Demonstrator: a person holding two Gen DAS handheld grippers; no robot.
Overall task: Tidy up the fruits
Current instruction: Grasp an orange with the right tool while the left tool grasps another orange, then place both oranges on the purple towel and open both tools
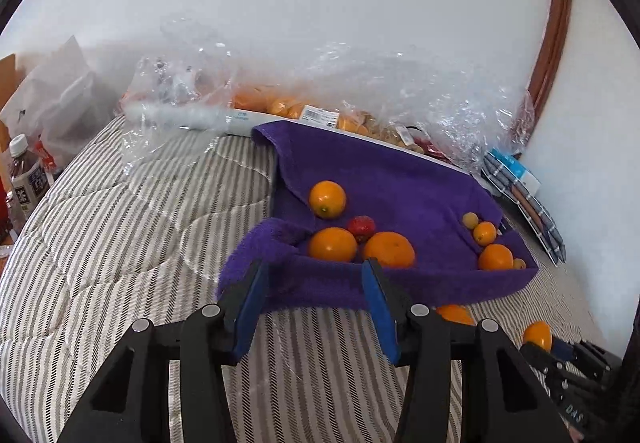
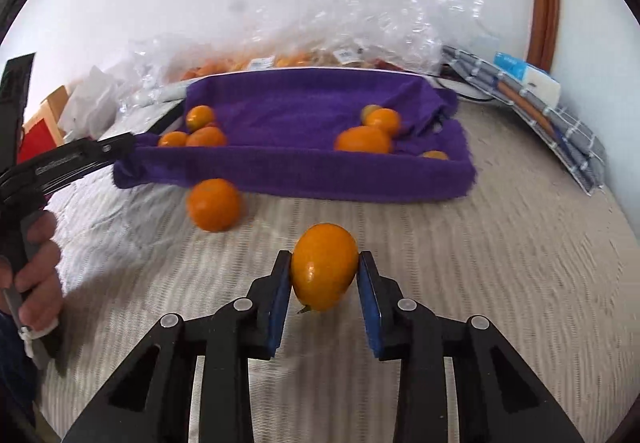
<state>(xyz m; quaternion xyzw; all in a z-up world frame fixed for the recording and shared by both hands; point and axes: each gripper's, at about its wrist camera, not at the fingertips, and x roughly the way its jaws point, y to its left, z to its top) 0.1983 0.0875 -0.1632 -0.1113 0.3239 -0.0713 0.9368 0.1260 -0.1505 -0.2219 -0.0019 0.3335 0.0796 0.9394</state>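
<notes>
Right gripper (image 2: pixel 325 263) jaws pinching an orange (image 2: pixel 323 267); left gripper (image 1: pixel 316 273) jaws spread, empty.

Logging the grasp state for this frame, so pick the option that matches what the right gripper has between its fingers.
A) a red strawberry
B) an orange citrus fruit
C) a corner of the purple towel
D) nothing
B: in the right wrist view the right gripper has its blue-padded fingers pressed against both sides of an orange citrus fruit, above the striped bedding and short of the purple towel.
</notes>
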